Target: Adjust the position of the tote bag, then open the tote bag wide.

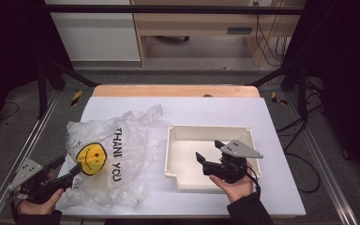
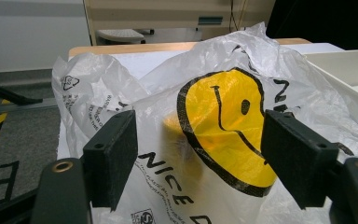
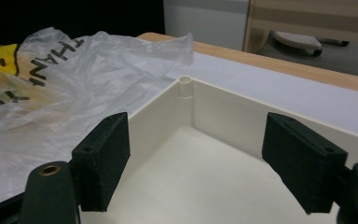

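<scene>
A thin plastic bag [image 1: 108, 157] lies crumpled on the left half of the bench [image 1: 225, 110], printed with a yellow smiley face and the words "THANK YOU". It looks light, soft and slippery: the film would likely slide between flat pads and bunch up rather than keep any shape. Something yellow shows dimly through the film behind the face, so the bag may not be empty, though what it is cannot be told. A good hold is probably a gathered fold or the bunched edge at the far end, where several layers can be pinched at once; a single flat layer would likely slip.

The left tongs [image 2: 200, 156] stand wide apart just in front of the smiley face, holding nothing. Just beside the bag, to its right, sits a stiff, shallow white tray [image 1: 176, 154]. The right tongs [image 3: 198, 165] hover above the tray's inside, also spread wide and holding nothing.
</scene>
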Available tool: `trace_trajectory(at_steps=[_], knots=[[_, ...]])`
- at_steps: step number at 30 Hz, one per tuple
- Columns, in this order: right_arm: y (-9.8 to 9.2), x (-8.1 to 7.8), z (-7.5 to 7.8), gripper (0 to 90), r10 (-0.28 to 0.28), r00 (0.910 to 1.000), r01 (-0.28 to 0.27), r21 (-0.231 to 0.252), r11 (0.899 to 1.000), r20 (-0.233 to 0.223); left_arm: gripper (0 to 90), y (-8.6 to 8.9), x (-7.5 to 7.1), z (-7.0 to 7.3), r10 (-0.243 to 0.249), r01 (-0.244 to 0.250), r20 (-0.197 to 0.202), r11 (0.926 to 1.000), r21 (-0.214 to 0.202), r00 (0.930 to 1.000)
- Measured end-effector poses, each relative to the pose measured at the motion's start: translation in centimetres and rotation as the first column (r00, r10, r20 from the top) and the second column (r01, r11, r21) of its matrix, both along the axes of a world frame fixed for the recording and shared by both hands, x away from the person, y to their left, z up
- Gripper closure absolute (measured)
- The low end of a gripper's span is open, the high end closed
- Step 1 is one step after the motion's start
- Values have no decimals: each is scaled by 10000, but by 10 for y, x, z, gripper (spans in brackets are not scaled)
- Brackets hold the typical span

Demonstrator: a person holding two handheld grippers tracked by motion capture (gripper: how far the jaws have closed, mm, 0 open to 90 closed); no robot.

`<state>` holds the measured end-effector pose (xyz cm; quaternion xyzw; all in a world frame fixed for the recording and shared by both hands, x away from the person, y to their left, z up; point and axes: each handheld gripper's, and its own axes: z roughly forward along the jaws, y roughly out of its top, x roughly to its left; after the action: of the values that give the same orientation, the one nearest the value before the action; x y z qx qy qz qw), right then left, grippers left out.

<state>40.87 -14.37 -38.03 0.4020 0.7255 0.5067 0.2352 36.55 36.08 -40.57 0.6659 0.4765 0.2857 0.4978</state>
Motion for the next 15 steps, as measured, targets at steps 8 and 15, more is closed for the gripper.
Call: trace_trajectory(at_steps=[8, 15], knots=[[32, 5, 1, 229, 558, 9984, -558, -51, 9984, 0, 259, 3, 0, -1, 104, -104, -44, 9999, -3, 9999], [64, 11, 2, 226, 915, 9957, -915, -22, 9958, -113, 256, 6, -1, -2, 191, -191, -21, 9998, 32, 9998]])
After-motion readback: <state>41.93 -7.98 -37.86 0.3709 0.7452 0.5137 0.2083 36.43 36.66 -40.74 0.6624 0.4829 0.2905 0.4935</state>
